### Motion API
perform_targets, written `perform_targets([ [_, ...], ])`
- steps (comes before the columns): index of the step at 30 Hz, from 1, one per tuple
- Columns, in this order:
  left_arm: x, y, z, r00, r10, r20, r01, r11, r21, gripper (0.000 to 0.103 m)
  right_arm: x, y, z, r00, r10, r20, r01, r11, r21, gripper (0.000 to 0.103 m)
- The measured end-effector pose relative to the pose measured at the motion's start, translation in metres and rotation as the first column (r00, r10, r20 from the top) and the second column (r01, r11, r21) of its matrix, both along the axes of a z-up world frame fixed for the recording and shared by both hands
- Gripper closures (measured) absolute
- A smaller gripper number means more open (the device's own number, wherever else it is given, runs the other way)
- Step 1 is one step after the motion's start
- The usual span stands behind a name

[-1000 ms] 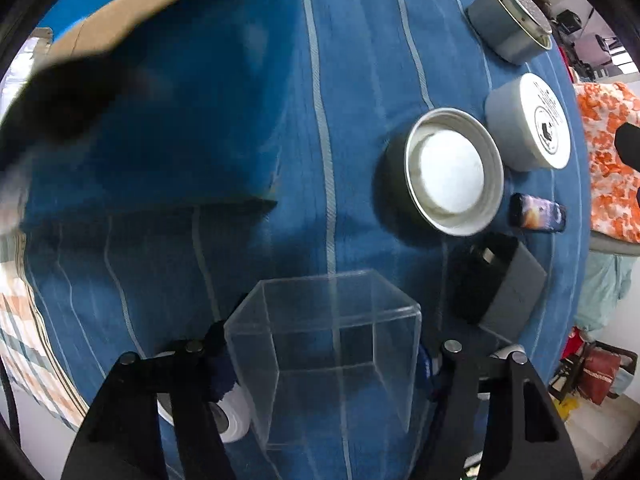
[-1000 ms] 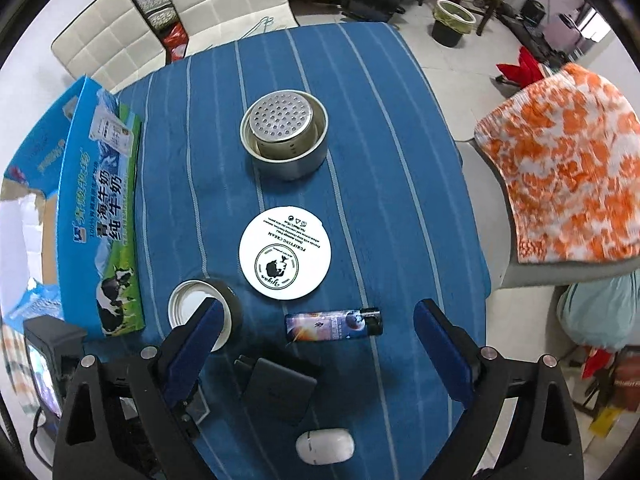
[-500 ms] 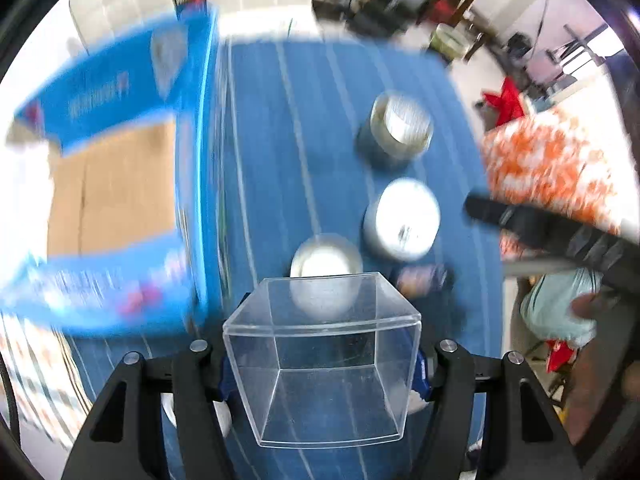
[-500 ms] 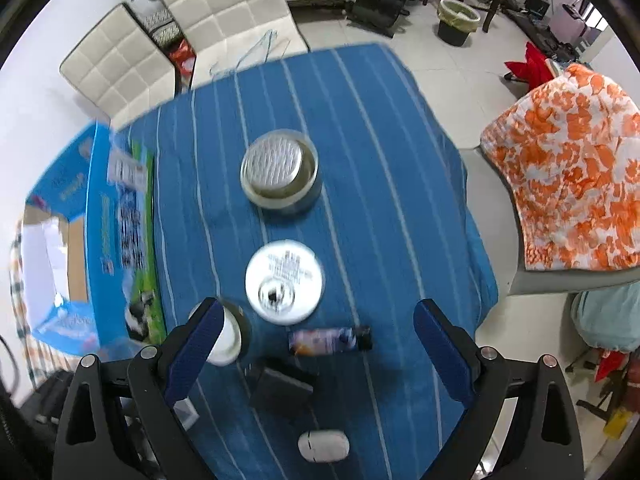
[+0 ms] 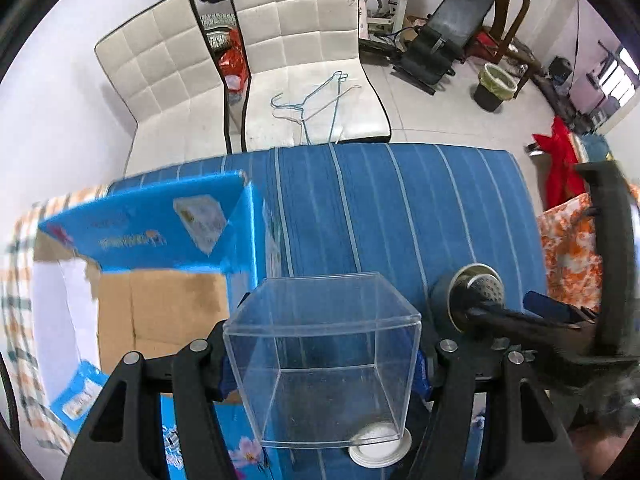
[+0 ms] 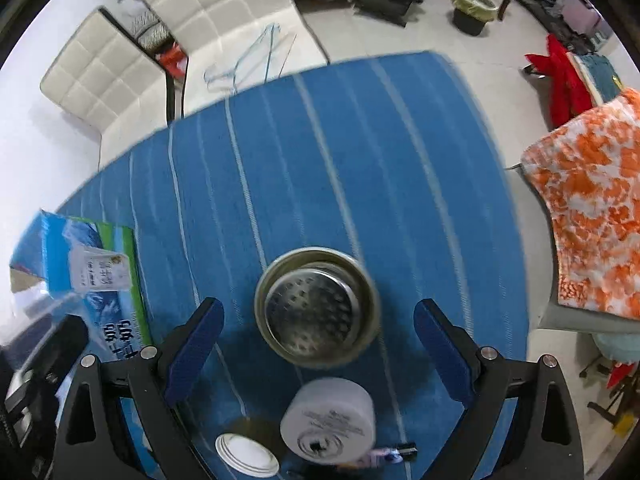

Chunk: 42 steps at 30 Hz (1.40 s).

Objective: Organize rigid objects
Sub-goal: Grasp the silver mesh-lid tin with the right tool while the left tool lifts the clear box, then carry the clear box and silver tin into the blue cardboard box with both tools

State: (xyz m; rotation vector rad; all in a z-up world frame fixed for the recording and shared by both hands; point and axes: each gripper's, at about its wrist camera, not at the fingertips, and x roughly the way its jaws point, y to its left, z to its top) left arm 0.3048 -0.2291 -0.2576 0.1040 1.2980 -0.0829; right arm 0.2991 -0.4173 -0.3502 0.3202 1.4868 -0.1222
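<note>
My left gripper (image 5: 322, 364) is shut on a clear plastic cube box (image 5: 320, 356) and holds it above the blue striped table (image 5: 392, 208), beside the open blue milk carton (image 5: 152, 264). My right gripper (image 6: 318, 344) is open, its jaws standing either side of a metal tin with a perforated lid (image 6: 316, 316), above it. The tin also shows in the left wrist view (image 5: 472, 296). Below it lie a white round lidded tin (image 6: 330, 424), a white-capped jar (image 6: 246, 454) and a lighter (image 6: 390, 454).
Two white padded chairs (image 5: 304, 60) stand beyond the table's far edge. An orange patterned cloth (image 6: 592, 220) covers a chair at the right. The milk carton (image 6: 92, 280) lies along the table's left side. My right gripper's frame (image 5: 600, 312) crosses the left view.
Both grippers have tilted up and moved toward the far side. The left one carried the clear box over beside the carton. The right one came over the perforated tin.
</note>
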Motion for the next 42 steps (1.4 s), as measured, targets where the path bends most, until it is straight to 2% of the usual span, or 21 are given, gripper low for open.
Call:
perform_targets([
  [3, 0.013, 0.000, 0.000, 1.000, -0.026, -0.016, 0.026, 1.000, 0.016, 0.041, 0.007, 0.004, -0.020, 0.998, -0.023, -0.052, 0.025, 0.999, 0.035, 0.008],
  [6, 0.016, -0.007, -0.006, 0.998, -0.044, -0.033, 0.045, 0.999, 0.030, 0.041, 0.014, 0.004, -0.032, 0.996, -0.033, -0.080, 0.034, 0.999, 0.006, 0.022],
  [8, 0.017, -0.011, -0.010, 0.998, -0.051, -0.040, 0.052, 0.998, 0.037, 0.041, 0.016, 0.005, -0.037, 0.996, -0.028, -0.089, 0.026, 0.999, -0.019, 0.026],
  [17, 0.017, -0.016, -0.017, 0.997, -0.061, -0.056, 0.064, 0.997, 0.048, 0.041, 0.036, 0.010, -0.046, 0.996, 0.005, -0.086, -0.011, 0.997, -0.072, 0.029],
  [21, 0.016, -0.017, -0.016, 0.996, -0.069, -0.054, 0.071, 0.996, 0.046, 0.041, 0.034, 0.009, -0.044, 0.997, 0.011, -0.076, -0.016, 0.998, -0.059, 0.029],
  [26, 0.008, -0.023, -0.011, 0.994, -0.098, -0.043, 0.099, 0.994, 0.038, 0.041, 0.012, 0.000, -0.026, 1.000, 0.012, -0.028, -0.014, 0.998, -0.065, 0.029],
  [31, -0.003, -0.024, 0.002, 0.994, -0.111, -0.020, 0.112, 0.993, 0.024, 0.041, -0.002, 0.003, 0.007, 0.999, 0.017, 0.041, -0.014, 0.998, -0.053, 0.029],
  [37, -0.020, -0.007, 0.038, 0.994, -0.108, 0.035, 0.108, 0.994, -0.003, 0.041, -0.033, 0.010, 0.060, 0.990, 0.042, 0.131, -0.041, 0.999, -0.017, 0.029],
  [42, -0.035, 0.028, 0.078, 0.992, -0.084, 0.093, 0.087, 0.996, -0.029, 0.041, -0.057, 0.036, 0.112, 0.975, 0.063, 0.212, -0.069, 0.997, 0.021, 0.029],
])
